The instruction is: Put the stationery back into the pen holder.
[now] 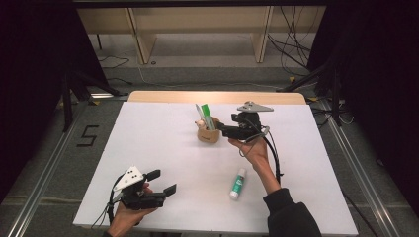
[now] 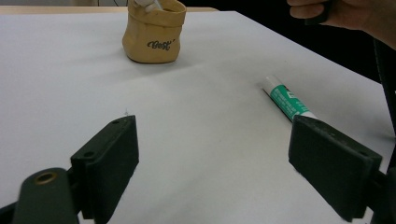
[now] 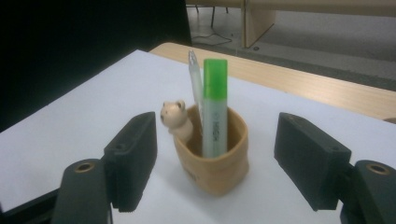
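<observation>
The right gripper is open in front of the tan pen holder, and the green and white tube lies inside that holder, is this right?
Not quite. The green and white tube lies flat on the white table, apart from the tan pen holder, as the high view shows. The rest holds: the right gripper is open in front of that holder.

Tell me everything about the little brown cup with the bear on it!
The cup is a small tan holder that looks like a soft, crumpled pouch, standing upright on the white table. Dark writing marks one side. A tiny pale bear peeks over its rim. Inside stand a green-capped marker and a clear pen. The right gripper, jaws open, sits around it without touching.
</observation>
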Demonstrator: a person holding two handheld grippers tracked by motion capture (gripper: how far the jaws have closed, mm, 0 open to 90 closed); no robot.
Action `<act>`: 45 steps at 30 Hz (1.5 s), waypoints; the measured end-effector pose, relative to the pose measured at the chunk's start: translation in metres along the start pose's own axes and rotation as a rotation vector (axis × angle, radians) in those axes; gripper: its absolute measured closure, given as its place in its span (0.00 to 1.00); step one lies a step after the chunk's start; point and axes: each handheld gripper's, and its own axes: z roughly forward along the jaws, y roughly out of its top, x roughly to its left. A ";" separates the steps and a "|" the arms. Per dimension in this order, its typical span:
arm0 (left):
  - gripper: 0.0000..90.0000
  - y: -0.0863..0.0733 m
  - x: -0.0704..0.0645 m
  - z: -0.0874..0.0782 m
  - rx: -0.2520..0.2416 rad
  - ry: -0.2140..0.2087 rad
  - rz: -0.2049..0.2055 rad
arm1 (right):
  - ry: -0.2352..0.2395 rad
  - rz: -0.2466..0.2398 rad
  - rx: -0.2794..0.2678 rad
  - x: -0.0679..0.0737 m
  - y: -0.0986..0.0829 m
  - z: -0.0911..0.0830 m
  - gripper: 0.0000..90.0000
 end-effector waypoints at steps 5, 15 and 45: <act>0.18 0.000 -0.001 0.001 0.009 0.001 0.003 | 0.000 -0.010 -0.003 -0.002 -0.011 -0.020 0.33; 0.18 0.001 -0.005 0.004 0.027 0.007 -0.002 | -0.005 -0.001 -0.025 -0.007 -0.030 -0.050 0.32; 0.18 0.019 -0.046 0.047 0.168 -0.005 -0.004 | -0.113 -0.039 -0.016 -0.007 -0.092 -0.111 0.29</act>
